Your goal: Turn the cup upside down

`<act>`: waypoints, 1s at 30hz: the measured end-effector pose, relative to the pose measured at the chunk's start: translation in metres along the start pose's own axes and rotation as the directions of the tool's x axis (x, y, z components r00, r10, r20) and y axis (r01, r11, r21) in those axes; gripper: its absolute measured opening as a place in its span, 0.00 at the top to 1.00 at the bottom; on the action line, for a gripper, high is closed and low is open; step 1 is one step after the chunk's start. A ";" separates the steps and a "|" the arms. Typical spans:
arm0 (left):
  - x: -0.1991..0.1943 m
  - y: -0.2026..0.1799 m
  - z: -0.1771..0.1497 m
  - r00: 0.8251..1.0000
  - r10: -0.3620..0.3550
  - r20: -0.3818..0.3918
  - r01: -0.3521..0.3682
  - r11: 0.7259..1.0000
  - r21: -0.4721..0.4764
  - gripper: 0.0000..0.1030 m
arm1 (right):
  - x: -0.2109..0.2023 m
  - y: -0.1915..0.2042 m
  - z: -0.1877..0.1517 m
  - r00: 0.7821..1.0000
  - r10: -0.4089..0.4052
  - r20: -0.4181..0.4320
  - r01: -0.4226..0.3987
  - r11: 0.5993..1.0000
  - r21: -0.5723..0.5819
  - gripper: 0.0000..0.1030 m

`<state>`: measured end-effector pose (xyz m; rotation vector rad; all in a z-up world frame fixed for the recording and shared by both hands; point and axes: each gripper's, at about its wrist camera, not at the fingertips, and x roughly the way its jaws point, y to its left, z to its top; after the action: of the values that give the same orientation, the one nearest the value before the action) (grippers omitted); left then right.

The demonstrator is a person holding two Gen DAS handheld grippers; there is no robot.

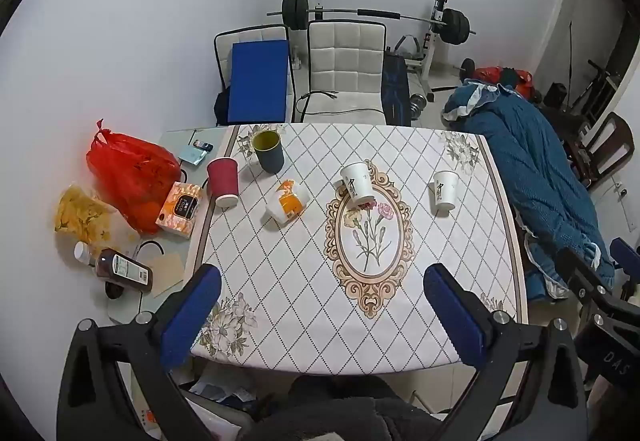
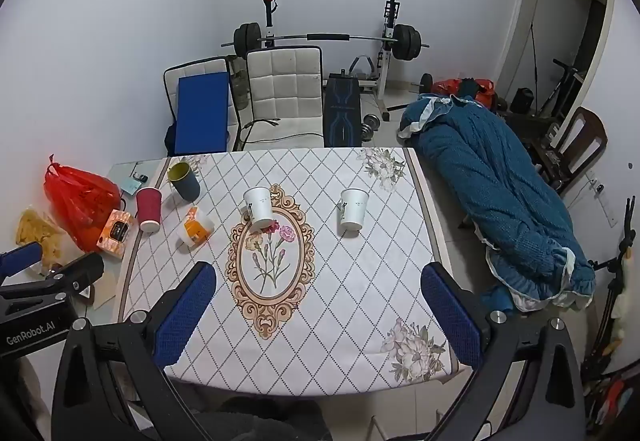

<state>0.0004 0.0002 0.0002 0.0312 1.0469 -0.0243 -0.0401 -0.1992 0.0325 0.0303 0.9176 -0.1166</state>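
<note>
Several cups stand on the patterned tablecloth [image 1: 280, 281]. Two white paper cups [image 1: 358, 184] [image 1: 445, 190] stand upright mid-table; they also show in the right wrist view [image 2: 259, 206] [image 2: 353, 210]. A red cup [image 1: 223, 181] [image 2: 149, 208], a dark cup with a yellow inside [image 1: 269, 151] [image 2: 184, 176] and a white-and-orange cup [image 1: 288, 201] [image 2: 196, 228] stand at the left. My left gripper [image 1: 320, 291] is open and empty above the table's near edge. My right gripper [image 2: 318, 289] is open and empty too, well short of the cups.
A red plastic bag [image 1: 128, 169], a snack bag [image 1: 80, 213], an orange box [image 1: 180, 209] and a brown bottle [image 1: 120, 269] crowd the left side. Two chairs [image 1: 344, 73] and a barbell rack [image 1: 376, 15] stand behind. A blue blanket [image 2: 500, 201] lies to the right.
</note>
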 end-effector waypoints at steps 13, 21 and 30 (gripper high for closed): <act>-0.004 0.011 0.011 1.000 -0.008 0.013 0.008 1.000 -0.004 0.00 | -0.002 0.002 0.005 1.000 0.012 -0.002 -0.012 1.000 0.000 0.00; -0.017 0.005 0.005 0.999 0.001 0.035 0.000 1.000 0.000 0.00 | -0.001 0.005 0.004 1.000 0.014 -0.002 -0.014 1.000 0.002 0.00; -0.023 0.005 0.005 0.999 0.002 0.054 -0.002 1.000 0.010 0.00 | -0.008 0.009 0.010 1.000 0.012 0.004 -0.012 1.000 0.005 0.00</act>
<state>-0.0069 0.0051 0.0222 0.0402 0.9928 -0.0283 -0.0362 -0.1901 0.0443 0.0403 0.9127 -0.1073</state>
